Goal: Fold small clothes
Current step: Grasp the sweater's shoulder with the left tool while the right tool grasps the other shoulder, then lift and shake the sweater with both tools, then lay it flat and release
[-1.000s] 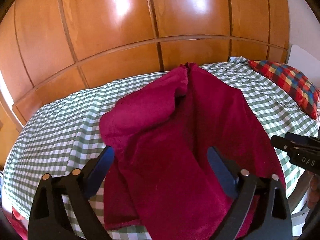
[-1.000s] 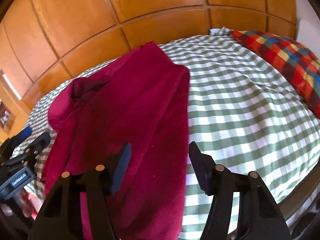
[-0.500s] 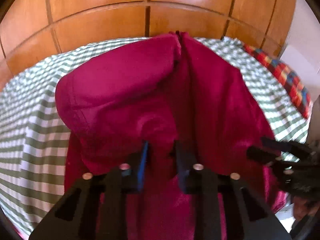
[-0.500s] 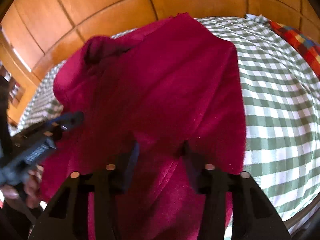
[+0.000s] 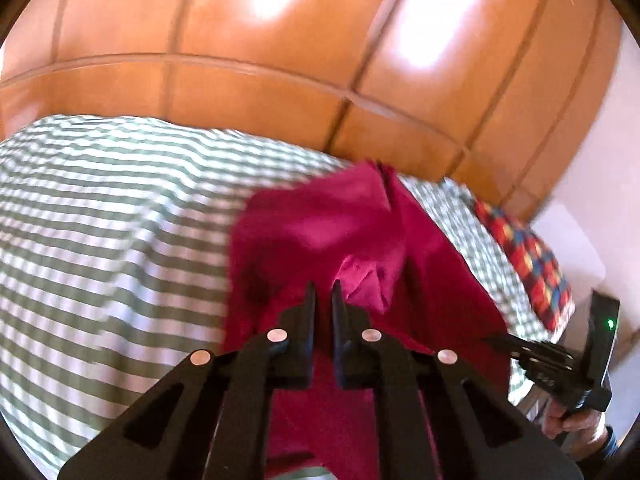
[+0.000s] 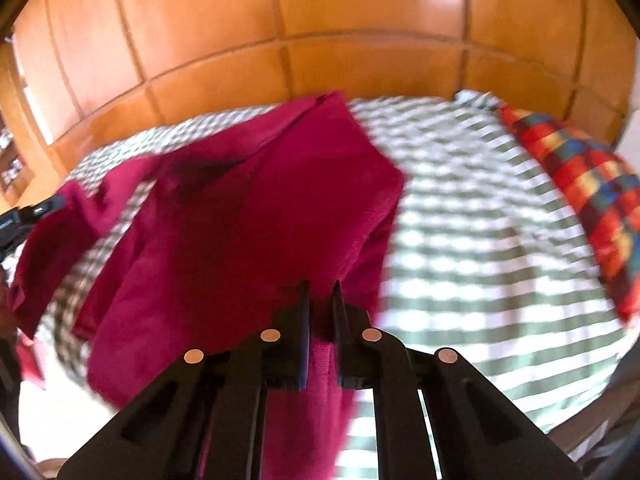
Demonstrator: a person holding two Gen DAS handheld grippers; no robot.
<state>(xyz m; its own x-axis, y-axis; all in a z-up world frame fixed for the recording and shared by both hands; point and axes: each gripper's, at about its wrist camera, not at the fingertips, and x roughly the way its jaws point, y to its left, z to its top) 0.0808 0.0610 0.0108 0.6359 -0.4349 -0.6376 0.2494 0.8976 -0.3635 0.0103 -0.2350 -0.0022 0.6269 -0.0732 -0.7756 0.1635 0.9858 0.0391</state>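
Both fisheye views look forward and downward along their own claw, close over the bed [image 5: 100,240], facing the wooden panelled wall [image 5: 280,60] at twelve o'clock. They share the crimson garment [image 6: 248,220], the checked cover and the plaid pillow [image 6: 592,192] toward two o'clock.

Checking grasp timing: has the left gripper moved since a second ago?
Yes. The left gripper swung leftward along the checked bedspread, away from the plaid pillow, jaws now shut on the red garment.
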